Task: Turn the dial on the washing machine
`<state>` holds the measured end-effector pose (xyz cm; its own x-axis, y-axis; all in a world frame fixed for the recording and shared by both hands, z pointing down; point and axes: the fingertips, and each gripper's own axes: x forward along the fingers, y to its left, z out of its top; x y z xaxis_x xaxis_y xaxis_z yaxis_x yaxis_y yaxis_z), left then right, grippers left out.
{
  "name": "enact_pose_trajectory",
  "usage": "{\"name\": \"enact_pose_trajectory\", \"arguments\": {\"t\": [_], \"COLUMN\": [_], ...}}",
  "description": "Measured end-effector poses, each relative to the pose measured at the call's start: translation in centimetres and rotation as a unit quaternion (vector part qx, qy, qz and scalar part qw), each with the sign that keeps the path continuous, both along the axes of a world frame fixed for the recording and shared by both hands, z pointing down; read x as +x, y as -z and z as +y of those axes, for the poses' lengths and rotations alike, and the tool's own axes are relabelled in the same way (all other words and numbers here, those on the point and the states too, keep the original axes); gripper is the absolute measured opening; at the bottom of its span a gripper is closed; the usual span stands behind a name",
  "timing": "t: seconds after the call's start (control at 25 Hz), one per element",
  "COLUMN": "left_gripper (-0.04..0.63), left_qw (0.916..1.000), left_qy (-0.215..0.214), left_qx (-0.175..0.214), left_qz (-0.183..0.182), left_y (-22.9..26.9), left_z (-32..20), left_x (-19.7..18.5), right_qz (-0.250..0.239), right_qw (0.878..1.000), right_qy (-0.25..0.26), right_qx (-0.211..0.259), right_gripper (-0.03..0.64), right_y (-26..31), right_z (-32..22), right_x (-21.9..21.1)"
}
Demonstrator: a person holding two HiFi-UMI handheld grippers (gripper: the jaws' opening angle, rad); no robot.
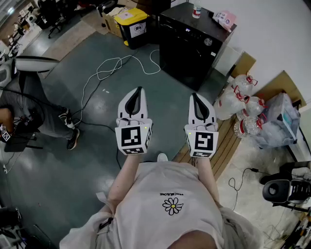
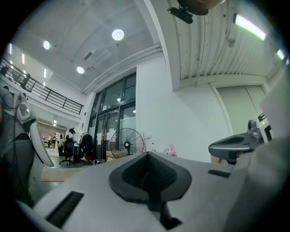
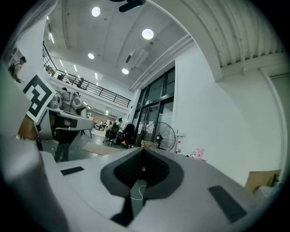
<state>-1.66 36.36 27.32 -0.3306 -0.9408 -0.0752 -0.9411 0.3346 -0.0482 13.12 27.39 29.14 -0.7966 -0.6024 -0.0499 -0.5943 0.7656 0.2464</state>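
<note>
Washing machine [image 1: 187,56] black, silver dial [image 1: 208,42] near top, left gripper [image 1: 138,93] and right gripper [image 1: 196,98] closed, empty.

Black, boxy washing machine [image 1: 187,56], upright on the floor at 1 o'clock, back against the white wall. Small round silver dial [image 1: 208,42] high on its front, toward 3 o'clock.

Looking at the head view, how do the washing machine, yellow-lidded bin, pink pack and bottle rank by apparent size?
1. washing machine
2. yellow-lidded bin
3. pink pack
4. bottle, cut off by the picture's edge, so its place is unsure
</note>
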Motion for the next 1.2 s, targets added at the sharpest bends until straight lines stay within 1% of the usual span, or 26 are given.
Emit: {"name": "enact_pose_trajectory", "arguments": {"t": [0.32, 0.52, 0.68, 0.92, 1.04, 1.2], "left_gripper": [0.0, 0.0, 0.0, 0.0, 0.0, 0.0], "left_qw": [0.9999, 0.9998, 0.9996, 0.999, 0.999, 0.9991], "left_qy": [0.016, 0.02, 0.024, 0.03, 0.03, 0.025], "left_qx": [0.0, -0.002, -0.008, -0.017, -0.016, -0.015], "left_qz": [0.004, 0.006, 0.015, 0.028, 0.029, 0.03], "left_y": [-0.8, -1.3, -2.3, -3.6, -3.6, -3.7], "left_z": [-0.8, -1.3, -1.5, -2.3, -3.3, -5.9], "left_x": [-1.3, -1.6, -1.8, -2.3, -3.1, -4.4], "right_qz": [-0.001, -0.018, -0.01, 0.002, 0.004, 0.007], "right_qw": [1.0, 1.0, 0.999, 0.999, 0.999, 0.999], "right_qy": [0.014, 0.024, 0.028, 0.02, 0.018, 0.021], "right_qx": [-0.003, -0.003, -0.017, -0.039, -0.044, -0.049], "right_gripper": [0.005, 0.005, 0.005, 0.005, 0.005, 0.005], "right_y": [-0.6, -0.6, -1.8, -3.2, -3.7, -4.1], "right_z": [-1.1, -1.4, -1.7, -3.0, -4.0, -6.0], "right_x": [-1.2, -1.6, -1.6, -1.3, -1.7, -2.9]}}
